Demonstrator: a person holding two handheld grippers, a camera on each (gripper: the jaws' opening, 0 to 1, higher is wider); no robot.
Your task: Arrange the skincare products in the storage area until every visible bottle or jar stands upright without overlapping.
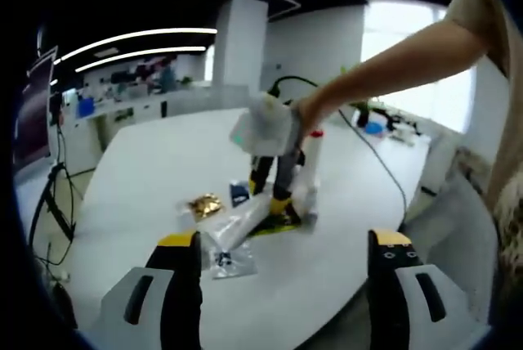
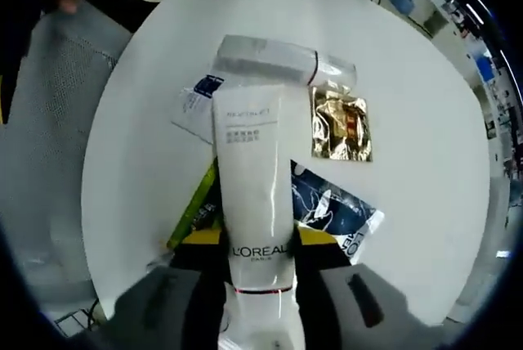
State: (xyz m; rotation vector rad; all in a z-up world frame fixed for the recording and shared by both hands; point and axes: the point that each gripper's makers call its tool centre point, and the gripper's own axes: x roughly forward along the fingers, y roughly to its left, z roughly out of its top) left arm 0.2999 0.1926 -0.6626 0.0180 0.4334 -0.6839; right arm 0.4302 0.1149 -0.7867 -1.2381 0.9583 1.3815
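Observation:
In the right gripper view a white L'Oréal tube (image 2: 252, 195) with a red band runs lengthwise between my right gripper's (image 2: 258, 237) yellow-tipped jaws, which are shut on it. Beyond its far end a frosted bottle (image 2: 278, 60) lies on its side. A gold sachet (image 2: 341, 126) and a dark blue sachet (image 2: 337, 213) lie to the right. In the left gripper view a hand holds the right gripper (image 1: 276, 196) over the pile, with the white tube (image 1: 313, 162) rising beside it. The frosted bottle (image 1: 239, 226) lies in front. My left gripper (image 1: 282, 262) hangs open, short of the pile.
All of it rests on a round white table (image 2: 425, 227). A white-and-blue sachet (image 2: 194, 105) and a green packet (image 2: 189, 217) lie left of the tube. A grey mesh chair (image 2: 49, 137) stands at the table's edge. A black cable (image 1: 384, 170) crosses the table behind the pile.

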